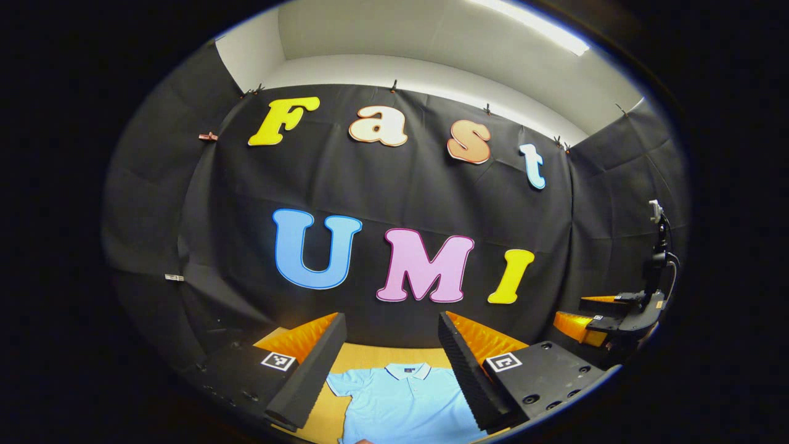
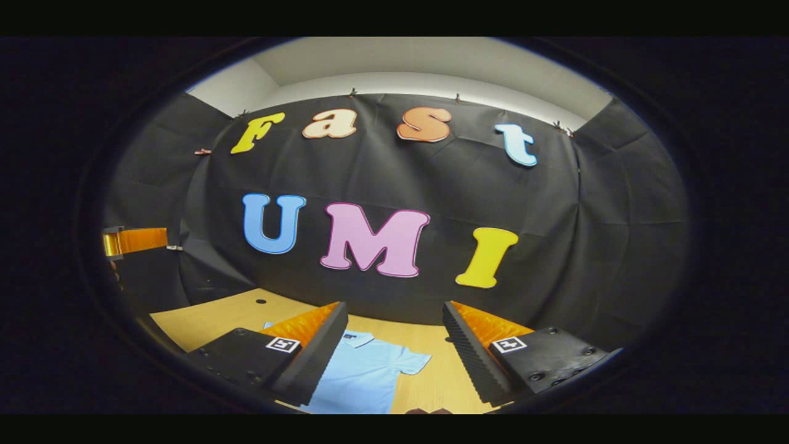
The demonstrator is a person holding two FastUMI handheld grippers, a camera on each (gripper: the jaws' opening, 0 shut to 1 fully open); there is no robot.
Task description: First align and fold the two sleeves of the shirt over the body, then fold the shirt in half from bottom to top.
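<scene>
Lying flat on the wooden tabletop (image 2: 209,317) is the light blue shirt (image 1: 404,401), the largest thing of the task. It rests face up, with its collar (image 1: 407,370) toward the far side, near the black cloth wall (image 1: 400,197). Both short sleeves are spread out to the sides: the left sleeve (image 1: 339,383) shows in the left gripper view, and the right sleeve (image 2: 412,362) shows in the right gripper view. Neither sleeve is folded over the body yet, so I judge that the task is at its very start, before the first sleeve fold.

The left gripper (image 1: 391,351) hovers above the shirt, well apart from the cloth, and it looks down along the chest. Its fingers stand wide open and they hold nothing. The right gripper (image 2: 394,345) hangs above the right side of the shirt, also well apart from it. Its fingers are spread wide too, with nothing between them. At the far right of the left gripper view the right gripper appears again, raised in the air.

The next move probably calls for each gripper to come down to the outer edge of its own sleeve, to pinch only the sleeve cloth, and then to carry it inward over the body so that both sleeves lie aligned.
</scene>
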